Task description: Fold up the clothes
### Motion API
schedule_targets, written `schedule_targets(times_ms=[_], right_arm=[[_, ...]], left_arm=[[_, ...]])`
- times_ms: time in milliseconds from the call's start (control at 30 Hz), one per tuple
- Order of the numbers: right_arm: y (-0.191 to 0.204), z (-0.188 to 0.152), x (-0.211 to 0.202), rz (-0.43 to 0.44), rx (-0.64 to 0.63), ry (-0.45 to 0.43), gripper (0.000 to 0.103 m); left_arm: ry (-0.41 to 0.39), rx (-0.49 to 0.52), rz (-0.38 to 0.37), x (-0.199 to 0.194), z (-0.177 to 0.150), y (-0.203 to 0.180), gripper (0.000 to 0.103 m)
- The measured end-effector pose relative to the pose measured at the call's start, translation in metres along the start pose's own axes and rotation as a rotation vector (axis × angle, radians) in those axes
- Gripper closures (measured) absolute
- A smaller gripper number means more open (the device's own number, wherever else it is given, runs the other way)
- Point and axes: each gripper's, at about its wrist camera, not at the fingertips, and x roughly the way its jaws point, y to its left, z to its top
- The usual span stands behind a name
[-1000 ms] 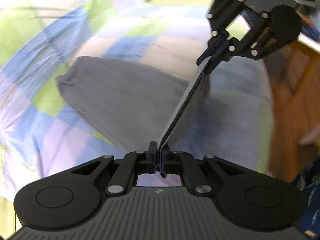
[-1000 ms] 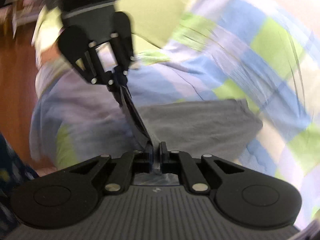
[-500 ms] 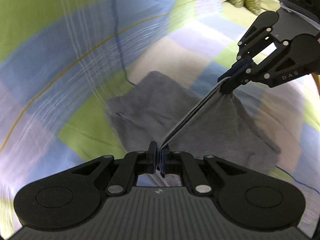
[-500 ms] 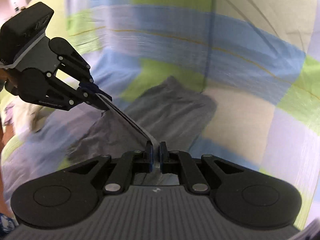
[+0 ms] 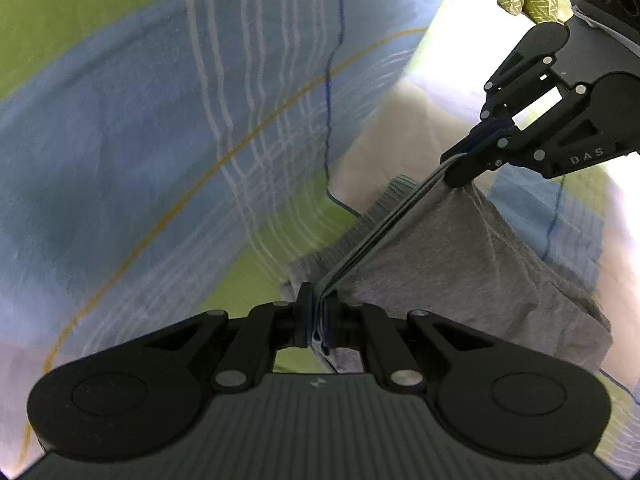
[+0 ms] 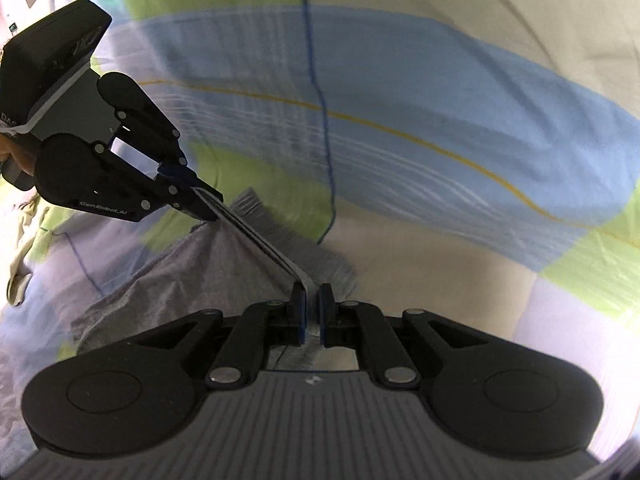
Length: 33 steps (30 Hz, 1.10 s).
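Both the left gripper (image 5: pixel 319 322) and the right gripper (image 6: pixel 311 312) have their jaws clamped on the striped edge of the grey knit garment (image 5: pixel 472 256), stretched taut between them, the rest hanging down onto the blue, green and white checked bedsheet (image 5: pixel 168 128). Uneven pulling could probably slip the layered edge from one pinch, skewing the fold.

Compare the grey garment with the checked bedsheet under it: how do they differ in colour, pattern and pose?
The grey garment is plain grey; the checked bedsheet has blue, green and pale blocks. The garment's edge is lifted taut between the left gripper and right gripper, while the bedsheet lies spread beneath. Both are soft fabric.
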Motion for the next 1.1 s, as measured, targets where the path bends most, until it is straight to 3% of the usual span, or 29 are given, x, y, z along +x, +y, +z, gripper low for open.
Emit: schedule_targets(times_ms=[67, 133, 167, 200, 233, 300, 367, 433, 533, 600, 633, 700, 767, 833, 900, 967, 1100], right_arm=[[-0.005, -0.001, 0.003, -0.008, 0.008, -0.004, 0.099], [-0.009, -0.003, 0.008, -0.03, 0.03, 0.001, 0.096], [-0.01, -0.005, 0.011, -0.055, 0.045, 0.005, 0.095], [-0.01, -0.007, 0.013, -0.08, 0.061, 0.009, 0.081], [-0.011, -0.005, 0.016, -0.107, 0.072, 0.007, 0.065], [-0.01, -0.007, 0.008, -0.262, 0.125, -0.055, 0.06], [-0.007, -0.011, -0.005, -0.315, 0.164, -0.109, 0.06], [0.001, -0.02, -0.021, -0.264, 0.204, -0.178, 0.062], [0.022, -0.033, -0.02, -0.088, 0.166, -0.17, 0.067], [0.032, -0.039, -0.003, -0.056, 0.13, -0.114, 0.07], [0.034, -0.041, 0.004, -0.08, 0.123, -0.091, 0.07], [0.027, -0.047, 0.012, -0.226, 0.159, -0.08, 0.068], [0.022, -0.054, -0.005, -0.323, 0.205, -0.124, 0.069], [0.037, -0.065, -0.03, -0.345, 0.175, -0.171, 0.068], [0.077, -0.085, -0.051, -0.322, 0.057, -0.175, 0.067], [0.121, -0.108, -0.061, -0.274, -0.074, -0.144, 0.066], [0.218, -0.167, -0.059, -0.196, -0.383, -0.046, 0.067]], left_arm=[[0.014, 0.01, 0.019, 0.007, 0.0, 0.001, 0.094], [0.033, 0.009, 0.074, 0.014, -0.001, 0.001, 0.064], [0.035, 0.003, 0.096, 0.015, -0.002, 0.002, 0.057], [0.022, -0.014, 0.115, 0.012, -0.004, 0.003, 0.051], [-0.004, -0.051, 0.137, 0.004, -0.006, 0.006, 0.051], [-0.062, -0.116, 0.154, -0.014, -0.012, 0.01, 0.051], [-0.11, -0.136, 0.13, -0.027, -0.019, 0.007, 0.051], [-0.147, -0.12, 0.047, -0.035, -0.028, -0.003, 0.05], [-0.121, -0.032, -0.03, -0.015, -0.03, -0.021, 0.049], [-0.092, 0.016, 0.041, 0.011, -0.029, -0.026, 0.049], [-0.084, 0.007, 0.072, 0.014, -0.029, -0.025, 0.05], [-0.091, -0.025, 0.121, 0.01, -0.031, -0.021, 0.051], [-0.155, -0.028, 0.107, -0.016, -0.046, -0.023, 0.05], [-0.165, 0.098, 0.116, -0.038, -0.071, -0.047, 0.05], [-0.143, 0.25, 0.099, -0.047, -0.098, -0.074, 0.05], [-0.097, 0.442, 0.052, -0.058, -0.139, -0.115, 0.05], [-0.056, 0.615, 0.02, -0.054, -0.188, -0.166, 0.05]])
